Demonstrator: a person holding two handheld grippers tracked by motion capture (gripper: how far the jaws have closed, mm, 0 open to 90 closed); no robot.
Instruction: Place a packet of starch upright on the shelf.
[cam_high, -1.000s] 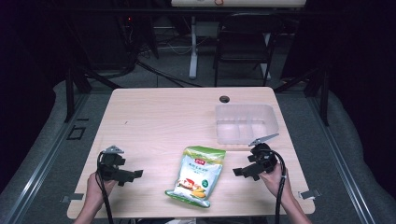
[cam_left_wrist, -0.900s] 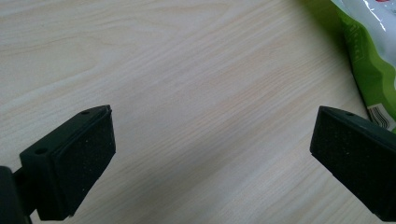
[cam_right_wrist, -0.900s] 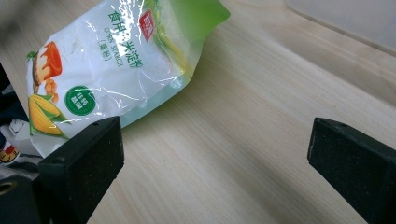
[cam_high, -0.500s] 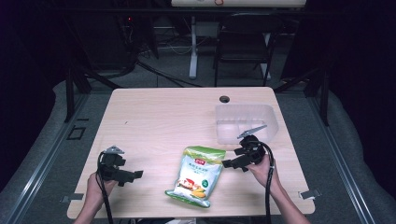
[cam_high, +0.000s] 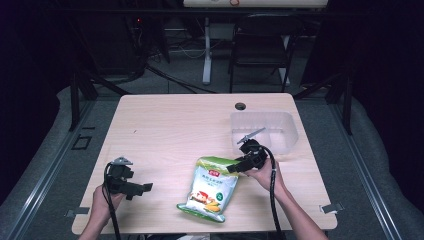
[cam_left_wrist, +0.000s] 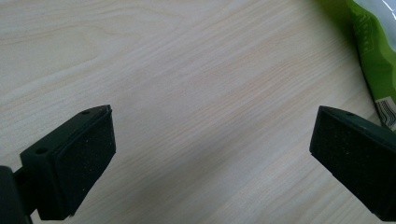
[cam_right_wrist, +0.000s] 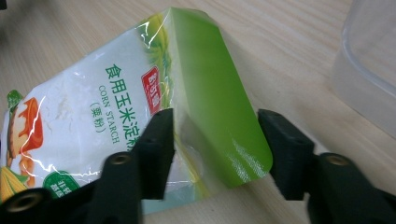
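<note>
A green and white bag of corn starch (cam_high: 210, 187) lies flat near the table's front edge. My right gripper (cam_high: 235, 169) is at the bag's top right corner. In the right gripper view the right gripper (cam_right_wrist: 217, 144) stands open, its jaws on either side of the green top strip of the bag (cam_right_wrist: 93, 116), not pressed together. My left gripper (cam_high: 142, 189) rests low over the front left of the table, open, pointing toward the bag. In the left gripper view the left gripper (cam_left_wrist: 210, 158) has bare wood between its pads, and the bag (cam_left_wrist: 373, 51) lies at the far right.
A clear plastic container (cam_high: 285, 131) stands on the table's right side, just behind my right gripper, and its wall (cam_right_wrist: 373, 60) is close beside the right jaw. A small dark hole (cam_high: 240, 106) sits near the table's back edge. Chairs and cables lie beyond the wooden table (cam_high: 165, 130).
My right gripper has moved left and forward from beside the container to the bag's top corner, with its jaws now around the green strip. The left gripper has stayed still.
</note>
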